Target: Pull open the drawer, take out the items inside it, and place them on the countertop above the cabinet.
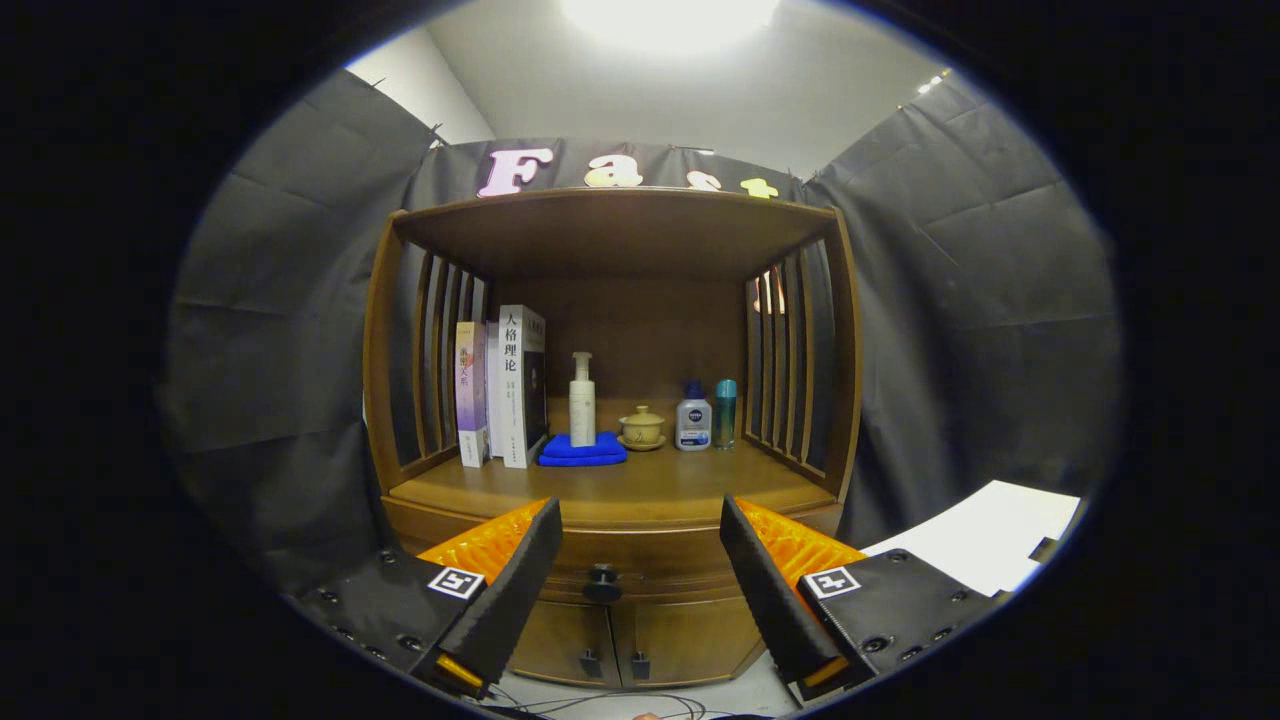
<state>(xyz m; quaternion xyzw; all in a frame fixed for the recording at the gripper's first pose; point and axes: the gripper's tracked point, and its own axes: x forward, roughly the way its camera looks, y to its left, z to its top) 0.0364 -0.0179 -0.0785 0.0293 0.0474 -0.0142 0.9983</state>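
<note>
Wooden cabinet [612, 500] ahead | drawer knob [602, 582] between fingers, untouched | tongs [640, 520] spread wide

Books [503, 387] — pump bottle [582, 401], blue cloth [583, 450]

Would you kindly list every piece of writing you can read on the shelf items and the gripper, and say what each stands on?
"人格理论": spine of the white book.
Pink book: spine characters too blurred to read.
Blue-capped bottle: label too small to read.
Hand-held gripper, open, drawer knob just ahead between its fingers: a square patterned marker on each finger, no words.
</note>
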